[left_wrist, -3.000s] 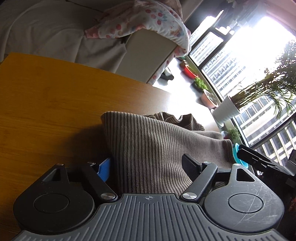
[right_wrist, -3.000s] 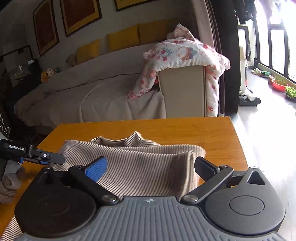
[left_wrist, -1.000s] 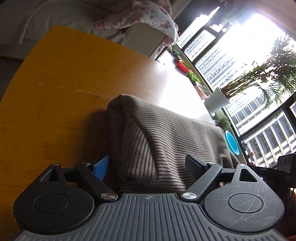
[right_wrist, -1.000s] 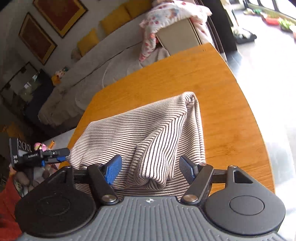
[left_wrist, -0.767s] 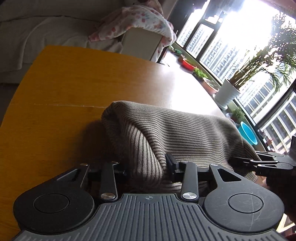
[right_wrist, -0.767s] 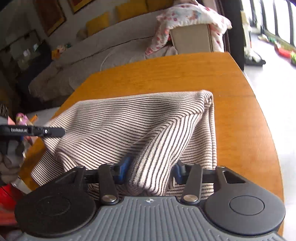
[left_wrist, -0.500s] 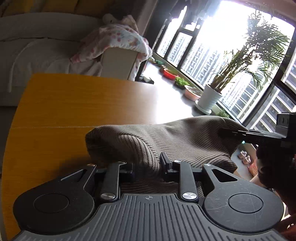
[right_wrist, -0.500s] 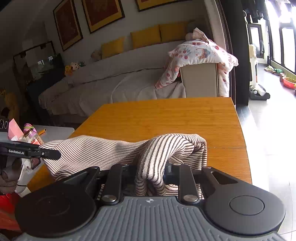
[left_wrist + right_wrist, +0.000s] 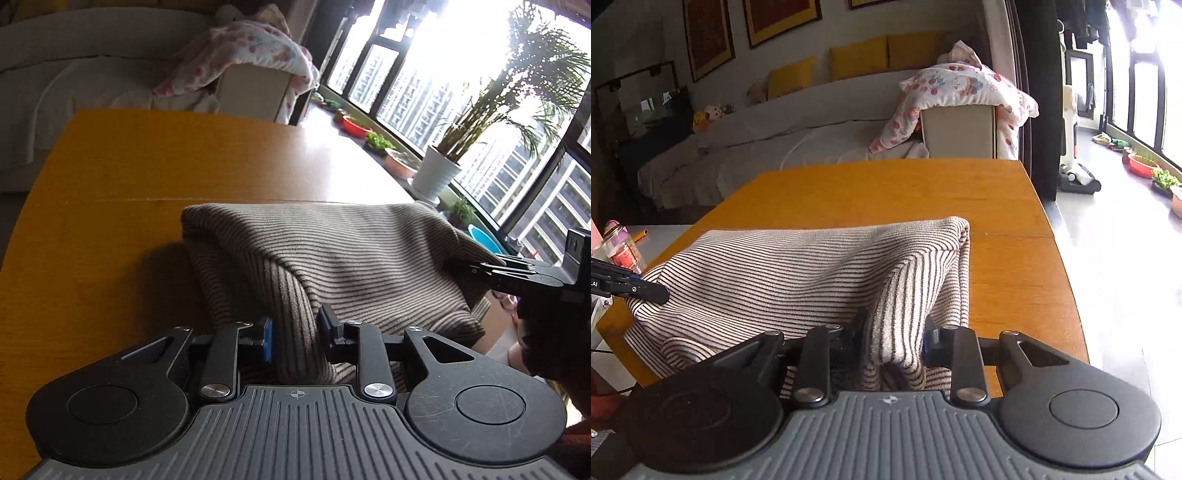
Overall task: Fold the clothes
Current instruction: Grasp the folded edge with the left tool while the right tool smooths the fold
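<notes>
The left claw (image 9: 294,336) is clamped on a bunched ridge of the striped knit (image 9: 332,251), and the right claw (image 9: 892,338) pinches a like ridge at the other near corner. Between them the knit hangs taut, its near edge raised off the desk (image 9: 110,192) while its far fold seems to rest on the wood. Part of the cloth sags past the desk's near edge.

Judged from this, the risks lie in the grips. Each claw holds a thick wad rather than a flat hem, so a layer could slide out and let the fold open. If the two claws pull unevenly, the far edge could drag askew, or the hanging part could pull the whole piece off the desk.

The left view shows the right claw's tips biting the knit's right corner, with window and plants (image 9: 439,173) beyond. The right view shows the left claw's tips at the left corner, the sagging lower layers, a bottle (image 9: 622,247) on a side table, and the sofa (image 9: 775,147) behind.
</notes>
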